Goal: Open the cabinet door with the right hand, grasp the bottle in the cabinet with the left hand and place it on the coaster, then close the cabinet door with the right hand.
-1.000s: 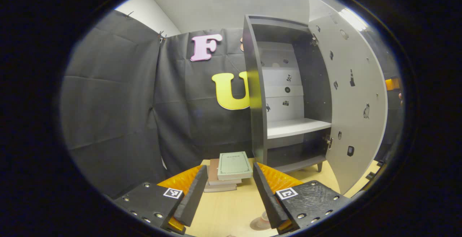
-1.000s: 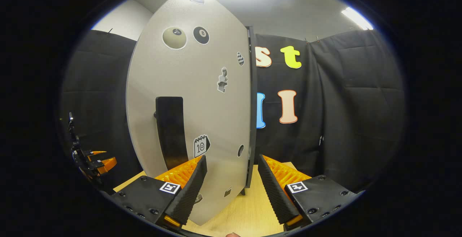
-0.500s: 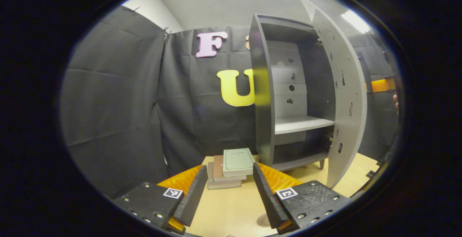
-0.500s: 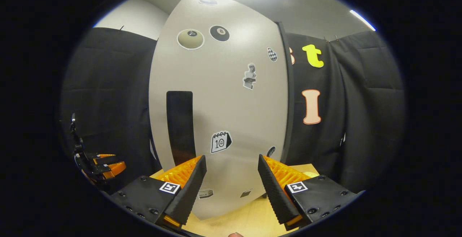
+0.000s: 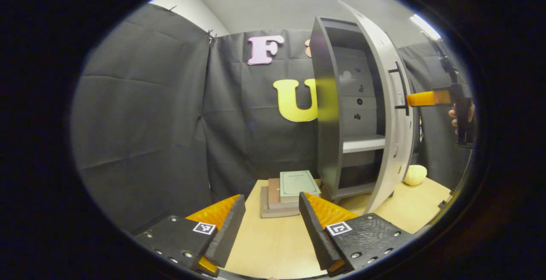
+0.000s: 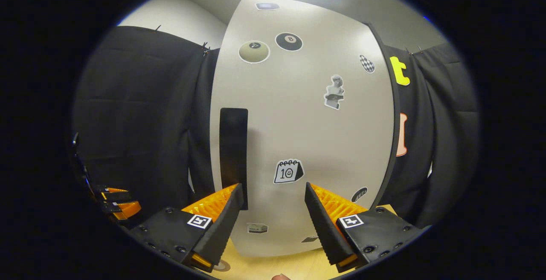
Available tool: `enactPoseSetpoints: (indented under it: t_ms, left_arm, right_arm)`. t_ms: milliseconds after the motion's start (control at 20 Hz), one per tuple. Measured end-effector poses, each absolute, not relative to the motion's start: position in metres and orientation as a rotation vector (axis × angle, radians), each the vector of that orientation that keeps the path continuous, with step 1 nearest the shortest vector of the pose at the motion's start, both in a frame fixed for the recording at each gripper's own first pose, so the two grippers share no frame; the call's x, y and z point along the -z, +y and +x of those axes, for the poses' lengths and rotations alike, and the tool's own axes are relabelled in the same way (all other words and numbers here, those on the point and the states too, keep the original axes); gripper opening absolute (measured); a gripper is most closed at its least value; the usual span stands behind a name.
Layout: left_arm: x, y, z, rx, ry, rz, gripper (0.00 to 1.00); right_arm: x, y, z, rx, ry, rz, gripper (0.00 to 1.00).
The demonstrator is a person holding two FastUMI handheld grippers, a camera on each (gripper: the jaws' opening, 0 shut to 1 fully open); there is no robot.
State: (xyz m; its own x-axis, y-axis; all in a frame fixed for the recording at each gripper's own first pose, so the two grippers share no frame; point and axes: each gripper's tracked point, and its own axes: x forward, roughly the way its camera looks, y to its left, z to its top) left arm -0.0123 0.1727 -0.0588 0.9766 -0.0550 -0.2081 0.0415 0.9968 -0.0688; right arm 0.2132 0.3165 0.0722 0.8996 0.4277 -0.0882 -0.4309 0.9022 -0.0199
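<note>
The dark grey cabinet [image 5: 326,101] stands on the wooden table [image 5: 264,241]. Its pale door [image 5: 394,118] is swung most of the way shut and shows nearly edge-on in the left gripper view. In the right gripper view the door's outer face [image 6: 307,135] carries stickers and a black upright handle [image 6: 233,156]. My right gripper [image 6: 273,220] is open just in front of that face, right of the handle; it also appears as the right gripper [image 5: 416,99] by the door, held by a hand [image 5: 458,116]. My left gripper [image 5: 271,224] hangs open above the table, holding nothing. A small round disc, perhaps the coaster [image 6: 220,265], lies below.
A stack of books [image 5: 288,188] lies on the table left of the cabinet's foot. A yellow rounded object [image 5: 414,174] sits on the table behind the door. Black cloth walls close in the back and sides. The left gripper [image 6: 113,201] shows far left.
The door has swung from wide open to nearly shut, with the right gripper following its outer face. The left gripper has drawn back and turned, so the cabinet sits further right.
</note>
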Motion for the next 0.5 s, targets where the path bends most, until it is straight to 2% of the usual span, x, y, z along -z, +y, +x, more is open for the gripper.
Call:
enactPoseSetpoints:
  t_ms: [150, 200, 250, 350, 500]
  left_arm:
    - [0.063, 0.184, -0.016, 0.029, 0.222, -0.068, 0.76]
    - [0.065, 0.186, -0.019, 0.025, 0.226, -0.069, 0.76]
    - [0.065, 0.189, -0.019, 0.022, 0.229, -0.069, 0.76]
    - [0.065, 0.190, -0.021, 0.021, 0.231, -0.070, 0.79]
    - [0.066, 0.185, -0.020, 0.028, 0.244, -0.074, 0.76]
  right_arm:
    - [-0.072, 0.323, 0.214, -0.434, 0.077, -0.015, 0.89]
    - [-0.070, 0.324, 0.218, -0.430, 0.079, -0.002, 0.93]
    - [-0.069, 0.325, 0.219, -0.425, 0.082, 0.016, 0.89]
    - [-0.067, 0.325, 0.219, -0.417, 0.087, 0.047, 0.93]
    - [-0.066, 0.323, 0.219, -0.408, 0.096, 0.083, 0.93]
